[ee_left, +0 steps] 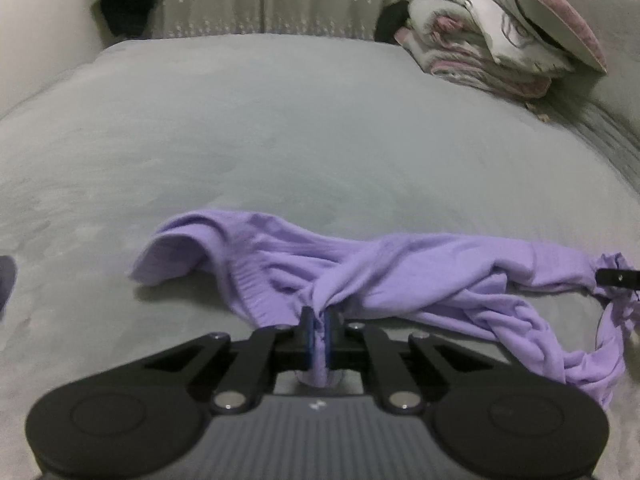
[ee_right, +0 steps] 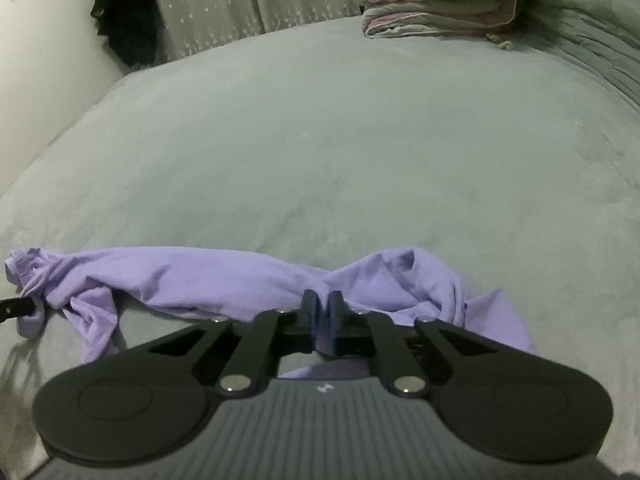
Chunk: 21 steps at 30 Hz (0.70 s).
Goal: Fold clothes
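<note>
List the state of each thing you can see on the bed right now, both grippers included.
Left gripper: shut on a bunch of the purple garment.
Right gripper: shut on the garment's edge.
Purple garment: crumpled, unfolded, strung between the two grippers on the bed.
Bedding stack: folded, piled at the far corner.
Pillow: tilted on top of the stack.
Bed: grey cover, smooth.

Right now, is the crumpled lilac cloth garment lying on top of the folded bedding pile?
No, the crumpled lilac cloth garment lies on the grey bed cover, apart from that pile.
</note>
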Motion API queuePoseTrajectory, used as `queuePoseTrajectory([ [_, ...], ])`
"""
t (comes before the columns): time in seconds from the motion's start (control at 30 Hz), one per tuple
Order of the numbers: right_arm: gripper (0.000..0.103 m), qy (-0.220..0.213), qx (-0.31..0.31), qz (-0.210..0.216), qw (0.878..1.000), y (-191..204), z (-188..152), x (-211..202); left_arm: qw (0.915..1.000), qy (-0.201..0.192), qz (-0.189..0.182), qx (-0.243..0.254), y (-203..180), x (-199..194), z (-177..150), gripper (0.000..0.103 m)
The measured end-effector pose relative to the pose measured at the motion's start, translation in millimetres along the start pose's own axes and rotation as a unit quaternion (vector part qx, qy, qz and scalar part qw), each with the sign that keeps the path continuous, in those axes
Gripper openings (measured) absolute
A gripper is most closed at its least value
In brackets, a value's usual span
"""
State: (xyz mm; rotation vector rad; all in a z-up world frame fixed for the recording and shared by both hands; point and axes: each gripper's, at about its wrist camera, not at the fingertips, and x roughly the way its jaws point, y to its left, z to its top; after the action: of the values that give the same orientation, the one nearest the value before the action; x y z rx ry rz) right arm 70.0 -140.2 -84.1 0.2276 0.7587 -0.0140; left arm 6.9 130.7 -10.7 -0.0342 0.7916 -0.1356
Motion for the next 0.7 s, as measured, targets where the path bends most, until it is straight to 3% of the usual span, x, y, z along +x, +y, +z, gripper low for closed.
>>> queuePoseTrajectory([
  [0.33, 0.004, -0.046, -0.005, 0.021, 0.999, 12, -5, -46, 0.9989, -0.04, -0.011, -0.023, 47, -49, -7, 0.003],
  [0.5, 0.004, -0.053, -0.027, 0.036, 0.998, 21, -12, -67, 0.9981, -0.045, -0.027, -0.031, 66, -69, -19, 0.003],
  [0.7, 0.001, -0.044, -0.08, 0.052, 0.994, 38, -28, -94, 0.9985, -0.043, -0.033, -0.007, 93, -89, -38, 0.003],
])
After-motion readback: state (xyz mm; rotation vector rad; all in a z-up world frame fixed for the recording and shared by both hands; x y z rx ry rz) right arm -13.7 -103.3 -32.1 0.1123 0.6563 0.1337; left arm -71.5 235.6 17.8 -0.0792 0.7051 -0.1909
